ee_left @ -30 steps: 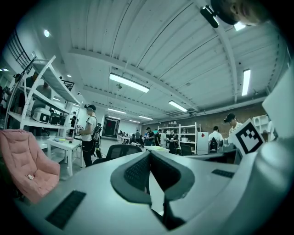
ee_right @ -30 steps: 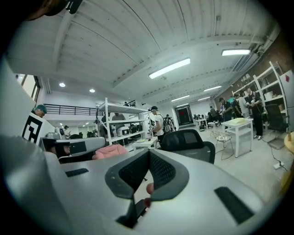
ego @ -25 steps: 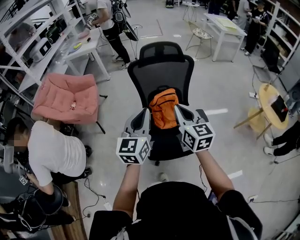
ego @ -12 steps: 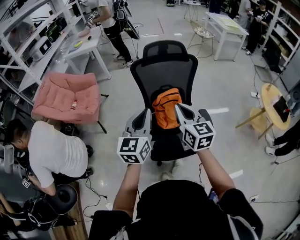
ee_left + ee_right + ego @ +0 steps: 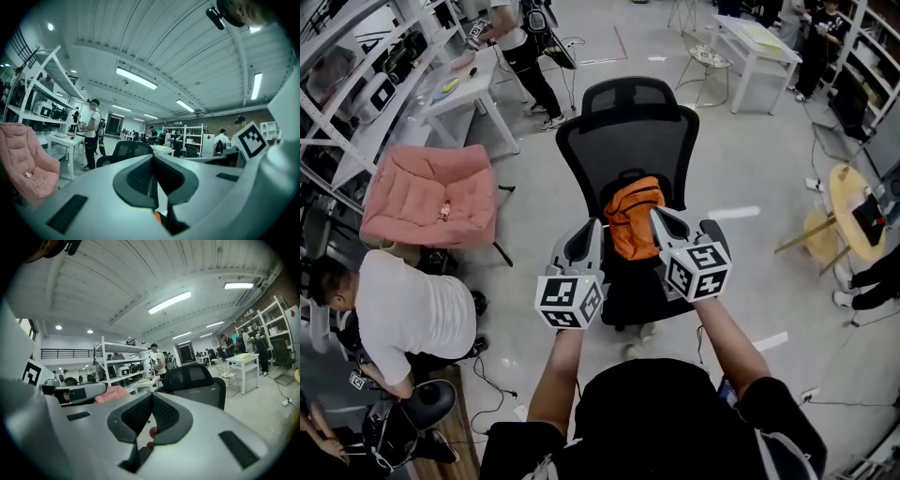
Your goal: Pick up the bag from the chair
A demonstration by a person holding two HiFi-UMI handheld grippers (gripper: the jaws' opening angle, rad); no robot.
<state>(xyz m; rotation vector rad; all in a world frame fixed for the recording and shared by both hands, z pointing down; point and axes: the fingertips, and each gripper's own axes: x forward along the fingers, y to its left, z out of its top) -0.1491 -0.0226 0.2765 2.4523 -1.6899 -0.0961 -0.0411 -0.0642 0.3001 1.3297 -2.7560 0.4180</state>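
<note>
On chair (image 5: 628,141), bag (image 5: 635,217) lying ungrabbed; hovering either side w/ left gripper (image 5: 593,229) & right gripper (image 5: 657,217), fingers pressed together, holding nothing. Pickup not yet begun.

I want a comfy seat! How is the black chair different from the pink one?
The black chair has a thin back; the pink chair is puffy and quilted. The black chair holds an orange bag; the pink chair holds only a small item. Nobody sits in either.
</note>
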